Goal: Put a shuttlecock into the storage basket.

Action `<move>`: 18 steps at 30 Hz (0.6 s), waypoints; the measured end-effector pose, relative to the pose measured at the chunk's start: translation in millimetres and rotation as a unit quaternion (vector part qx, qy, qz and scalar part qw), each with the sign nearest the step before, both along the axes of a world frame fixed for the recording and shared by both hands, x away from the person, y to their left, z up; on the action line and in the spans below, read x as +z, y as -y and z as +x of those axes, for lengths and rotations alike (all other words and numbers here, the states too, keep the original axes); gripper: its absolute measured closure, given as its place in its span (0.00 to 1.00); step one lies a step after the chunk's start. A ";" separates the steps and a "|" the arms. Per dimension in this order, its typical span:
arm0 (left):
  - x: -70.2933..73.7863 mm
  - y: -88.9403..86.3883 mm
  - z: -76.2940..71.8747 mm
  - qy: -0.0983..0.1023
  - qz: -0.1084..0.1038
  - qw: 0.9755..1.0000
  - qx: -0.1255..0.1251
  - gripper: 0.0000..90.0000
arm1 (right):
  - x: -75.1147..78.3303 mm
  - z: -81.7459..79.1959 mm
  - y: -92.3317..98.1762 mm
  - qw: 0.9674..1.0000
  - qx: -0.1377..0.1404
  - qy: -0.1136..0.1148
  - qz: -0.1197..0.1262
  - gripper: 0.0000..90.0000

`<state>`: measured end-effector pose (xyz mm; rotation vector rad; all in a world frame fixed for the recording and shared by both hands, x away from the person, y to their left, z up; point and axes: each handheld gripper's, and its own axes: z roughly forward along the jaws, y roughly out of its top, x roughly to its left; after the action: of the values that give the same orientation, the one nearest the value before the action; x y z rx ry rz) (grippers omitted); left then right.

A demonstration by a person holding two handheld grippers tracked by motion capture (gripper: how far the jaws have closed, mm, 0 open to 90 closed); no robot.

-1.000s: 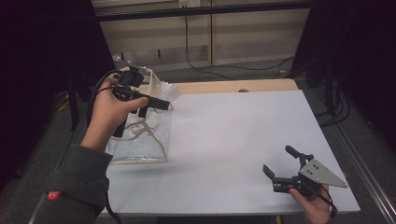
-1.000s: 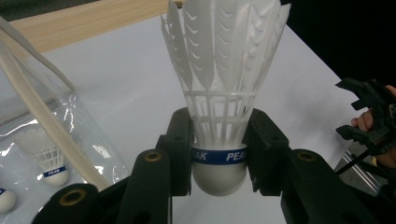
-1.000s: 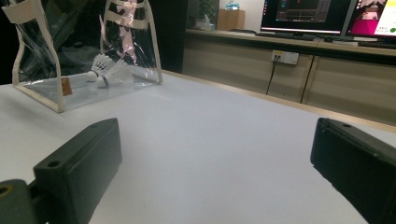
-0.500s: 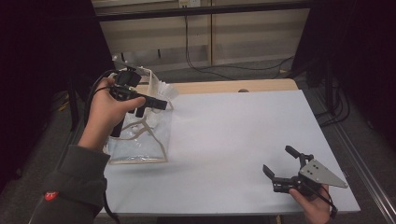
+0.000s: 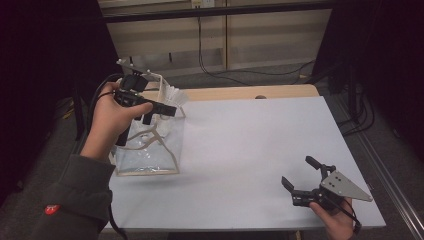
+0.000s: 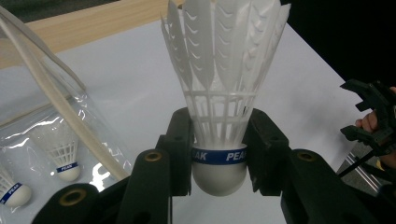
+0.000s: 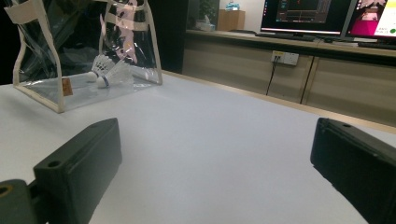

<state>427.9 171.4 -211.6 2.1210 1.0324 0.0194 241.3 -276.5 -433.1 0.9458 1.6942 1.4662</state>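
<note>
A white feathered shuttlecock with a blue PEAK band sits cork-down between the jaws of my left gripper, which is shut on its base. In the high view, that left gripper hovers over the top of a clear plastic bag with cream trim, at the table's left side. Two more shuttlecocks lie inside the bag. My right gripper rests low near the front right corner, open and empty, its jaws wide apart and facing the bag.
The white table top stretches between the bag and the right gripper. A wooden strip runs along its far edge. Cables hang by the wall behind. The right gripper shows far off in the left gripper view.
</note>
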 end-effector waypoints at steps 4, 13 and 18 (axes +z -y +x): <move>0.3 -2.5 0.0 0.001 -0.001 1.000 0.006 0.72 | -0.1 0.0 -0.1 1.000 0.000 0.000 0.000 0.02; 1.4 -8.9 1.4 0.005 0.002 1.000 0.009 0.72 | -0.1 0.1 -0.3 1.000 0.000 0.000 0.000 0.02; 2.0 -10.4 1.7 0.005 0.005 1.000 0.012 0.72 | -0.2 0.2 -0.4 1.000 0.000 -0.001 0.000 0.02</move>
<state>429.5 181.8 -209.6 2.1152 1.0548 0.0470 241.5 -276.1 -433.4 0.9468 1.6954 1.4654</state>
